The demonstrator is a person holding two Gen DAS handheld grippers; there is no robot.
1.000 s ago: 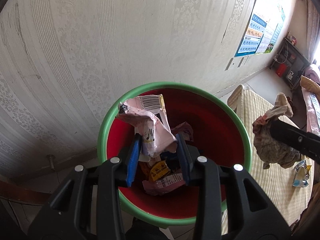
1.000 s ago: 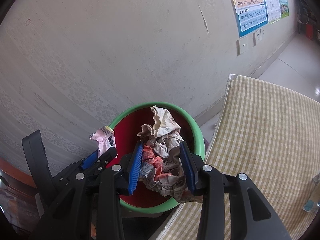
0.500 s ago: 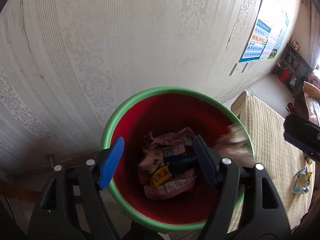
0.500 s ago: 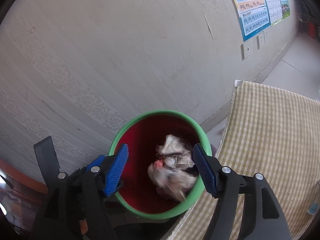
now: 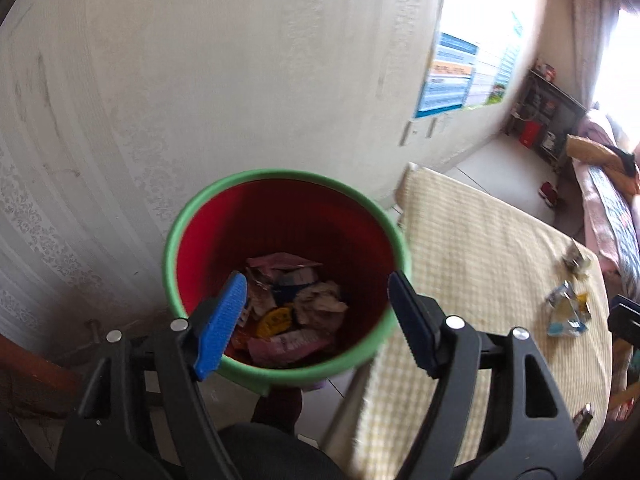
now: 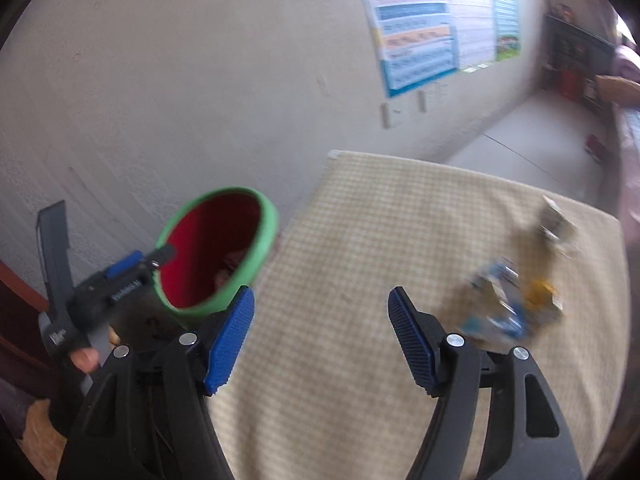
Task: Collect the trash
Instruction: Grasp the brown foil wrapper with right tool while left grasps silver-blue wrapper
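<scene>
Pale patterned wallpaper backs the scene, with blue posters point(image 6: 416, 28) on it. Below the wall a red bin with a green rim point(image 5: 240, 184) stands against the edge of a surface covered with a yellow checked cloth point(image 6: 380, 240).

Left tongs point(image 5: 316, 320): held over the bin mouth, blue pads well apart, nothing between them. In the bin bottom lie pink wrappers point(image 5: 288, 344), a yellow packet point(image 5: 276, 316) and a crumpled brown paper wad point(image 5: 320, 300).

Right tongs point(image 6: 320, 336): over the checked cloth, jaws spread wide, empty.

Remaining trash: a blurred cluster of blue, white and yellow wrappers point(image 6: 516, 300) on the cloth, right of the right tongs, near the far right edge. Left view shows the same pieces point(image 5: 568, 308), well apart from the bin.
</scene>
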